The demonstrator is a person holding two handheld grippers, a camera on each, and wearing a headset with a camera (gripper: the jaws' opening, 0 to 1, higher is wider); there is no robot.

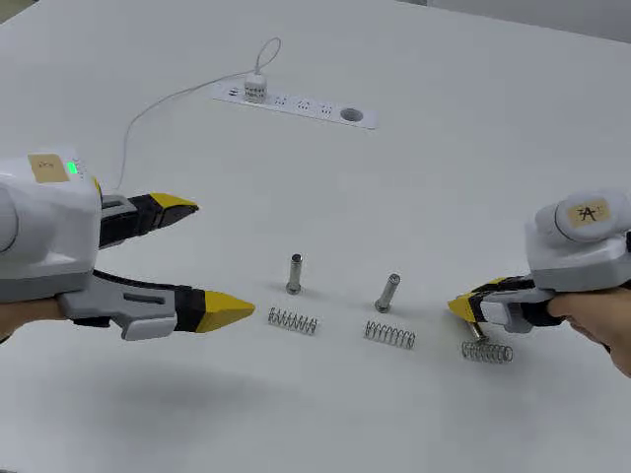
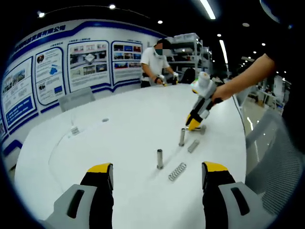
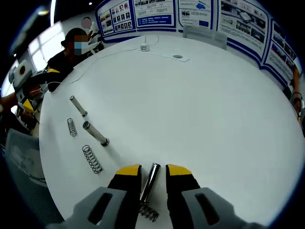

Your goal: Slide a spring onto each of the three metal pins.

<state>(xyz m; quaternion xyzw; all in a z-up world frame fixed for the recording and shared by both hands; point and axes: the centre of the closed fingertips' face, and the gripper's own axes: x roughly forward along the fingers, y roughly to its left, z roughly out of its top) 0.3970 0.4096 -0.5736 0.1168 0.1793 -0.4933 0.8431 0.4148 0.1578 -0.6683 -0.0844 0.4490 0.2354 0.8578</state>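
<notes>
A white worktable carries a power strip far beyond the fingertips. The left gripper hovers with its jaws spread wide and nothing between them. Ahead of its lower fingertip lies the first spring, with the first pin upright just past it. Further on are the second spring and the second pin. The right gripper has its jaws drawn close either side of the third pin. Whether they pinch it cannot be told. The third spring lies at that pin's base.
</notes>
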